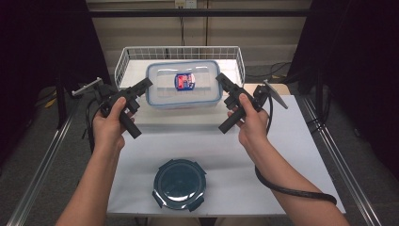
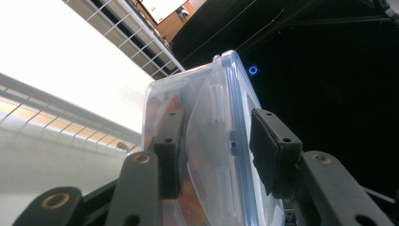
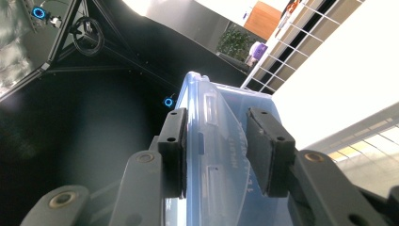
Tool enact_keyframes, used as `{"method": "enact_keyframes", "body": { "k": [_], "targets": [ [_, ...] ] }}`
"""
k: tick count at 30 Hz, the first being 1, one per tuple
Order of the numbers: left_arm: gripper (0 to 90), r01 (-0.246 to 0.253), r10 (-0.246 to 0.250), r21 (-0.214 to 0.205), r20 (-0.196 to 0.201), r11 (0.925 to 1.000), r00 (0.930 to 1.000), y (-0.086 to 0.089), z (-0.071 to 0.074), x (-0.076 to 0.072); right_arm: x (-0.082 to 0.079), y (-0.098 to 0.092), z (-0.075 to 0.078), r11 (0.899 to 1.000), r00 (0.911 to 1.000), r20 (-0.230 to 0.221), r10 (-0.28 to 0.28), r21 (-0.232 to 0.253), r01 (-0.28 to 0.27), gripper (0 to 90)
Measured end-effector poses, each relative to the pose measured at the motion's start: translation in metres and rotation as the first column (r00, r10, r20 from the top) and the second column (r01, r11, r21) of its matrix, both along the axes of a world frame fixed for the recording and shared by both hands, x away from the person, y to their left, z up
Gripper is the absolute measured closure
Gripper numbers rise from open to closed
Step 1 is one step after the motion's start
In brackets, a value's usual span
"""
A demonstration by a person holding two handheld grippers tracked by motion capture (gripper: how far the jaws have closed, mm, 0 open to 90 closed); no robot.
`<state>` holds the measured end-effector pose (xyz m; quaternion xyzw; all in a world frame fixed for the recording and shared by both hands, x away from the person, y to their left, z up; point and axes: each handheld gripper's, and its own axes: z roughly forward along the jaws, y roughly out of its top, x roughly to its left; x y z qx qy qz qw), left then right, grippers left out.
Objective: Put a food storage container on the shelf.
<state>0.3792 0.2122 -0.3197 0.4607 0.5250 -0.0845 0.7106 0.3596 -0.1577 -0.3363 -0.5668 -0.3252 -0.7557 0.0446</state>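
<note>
The clear food box (image 1: pixel 183 84) sits at the table's (image 1: pixel 301 141) far edge, in front of a wire basket (image 1: pixel 127 56). Left gripper (image 1: pixel 143 86) and right gripper (image 1: pixel 222 81) each straddle a side latch w/ jaws spread, not pinching yet. Probably stiff, slick plastic, fairly light; I'd grab the latch flaps.

A desk (image 1: pixel 291 141) runs away from the person. At its far edge sits a wire basket (image 1: pixel 123 59), and a lidded box (image 1: pixel 162 92) lies at the basket's front. The left tongs (image 1: pixel 147 84) straddle the box's left end, the right tongs (image 1: pixel 221 79) its right end. A round lid (image 1: pixel 179 183) lies flat near the desk's near edge, between the forearms.
</note>
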Motion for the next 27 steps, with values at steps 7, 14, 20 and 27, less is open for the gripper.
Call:
{"method": "enact_keyframes", "body": {
  "k": [7, 14, 20, 27],
  "targets": [
    [57.7, -0.010, 0.010, 0.002, 0.016, 0.9999, 0.9998, 0.002, 0.008, 0.008, 0.007, 0.002, 0.008, 1.000, 0.9999, 0.008, -0.006, 0.005, 0.006, 60.9],
    [57.9, -0.017, 0.017, -0.009, 0.015, 0.9998, 0.9997, 0.001, 0.014, 0.015, 0.014, 0.005, 0.012, 1.000, 0.9998, 0.011, -0.017, 0.020, 0.017, 60.9],
    [58.7, -0.009, 0.009, -0.031, 0.009, 0.9995, 0.9999, 0.001, 0.016, 0.023, 0.021, 0.003, 0.015, 0.999, 0.9998, 0.006, -0.020, 0.029, 0.019, 60.9],
    [58.6, -0.009, 0.009, -0.032, 0.008, 0.9994, 0.9999, -0.001, 0.017, 0.034, 0.029, 0.004, 0.019, 0.999, 0.9990, 0.012, -0.043, 0.019, 0.042, 60.9]
  ]
}}
